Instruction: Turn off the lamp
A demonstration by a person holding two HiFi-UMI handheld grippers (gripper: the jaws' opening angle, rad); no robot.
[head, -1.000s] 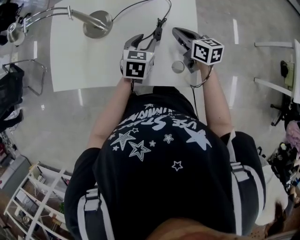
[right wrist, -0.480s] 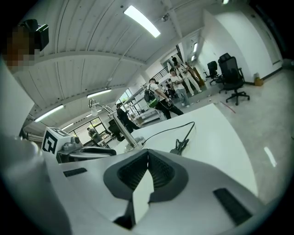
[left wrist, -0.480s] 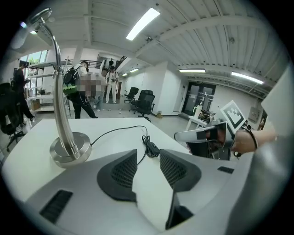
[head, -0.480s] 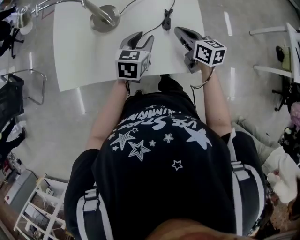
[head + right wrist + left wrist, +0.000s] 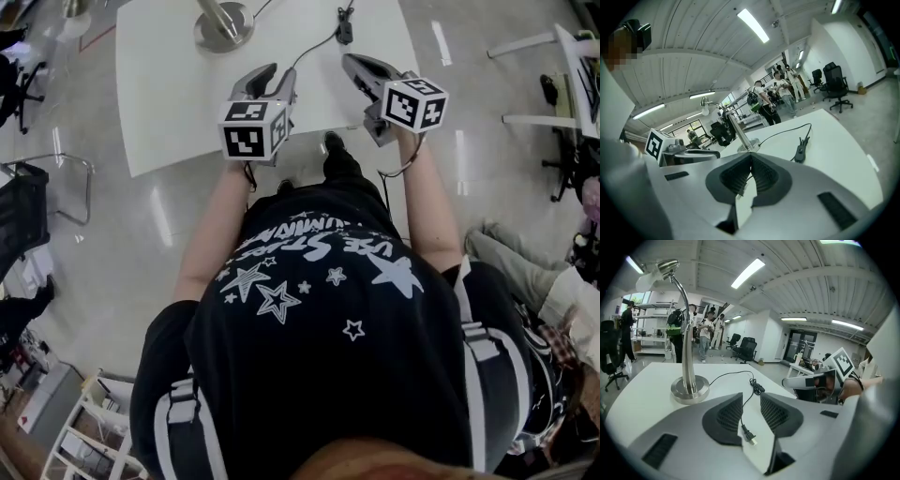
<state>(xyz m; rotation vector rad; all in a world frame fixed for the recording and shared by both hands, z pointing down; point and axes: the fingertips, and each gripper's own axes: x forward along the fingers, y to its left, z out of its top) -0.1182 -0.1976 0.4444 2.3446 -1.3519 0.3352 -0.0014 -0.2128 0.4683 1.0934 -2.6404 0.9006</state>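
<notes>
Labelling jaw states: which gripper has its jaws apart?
The left gripper: a gap shows between its pads, though they've just been closing, nothing between them. On the right gripper the pads meet at the tips.

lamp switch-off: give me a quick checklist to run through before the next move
1. Left gripper empty: ok; its jaws are apart and have just been closing, with nothing between them.
2. Right gripper empty: ok; its jaws are together on nothing.
3. Lamp upright on the table: ok.
4. Cord switch unobstructed: ok; its setting: cannot tell.
5. Plug connected: not ok; it lies loose on the table.
6. Lamp already dark: cannot tell.
</notes>
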